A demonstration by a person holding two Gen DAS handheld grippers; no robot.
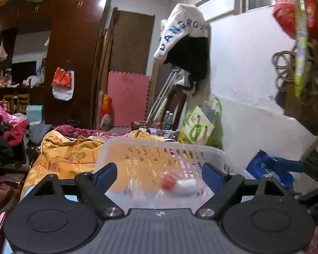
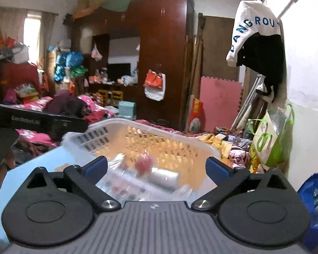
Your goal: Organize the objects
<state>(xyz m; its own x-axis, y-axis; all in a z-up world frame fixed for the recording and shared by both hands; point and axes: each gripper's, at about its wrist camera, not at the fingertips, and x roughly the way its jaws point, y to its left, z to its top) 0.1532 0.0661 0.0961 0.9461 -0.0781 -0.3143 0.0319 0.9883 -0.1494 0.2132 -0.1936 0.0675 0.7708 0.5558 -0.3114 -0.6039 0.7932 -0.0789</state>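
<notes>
Ahead of the gripper a tall dark red-brown wardrobe stands against the far wall, a pink foam mat leaning to its right, a curtained bright window far left, and a white wall close right

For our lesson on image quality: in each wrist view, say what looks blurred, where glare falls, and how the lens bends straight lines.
Left wrist view: the white slotted plastic basket and its contents smear with blur; glare marks the glossy brown wooden wardrobe; the window rail bows. Right wrist view: the basket is blurred again; the bright curtained window is blown out; wall edges curve near the frame's rim.
</notes>
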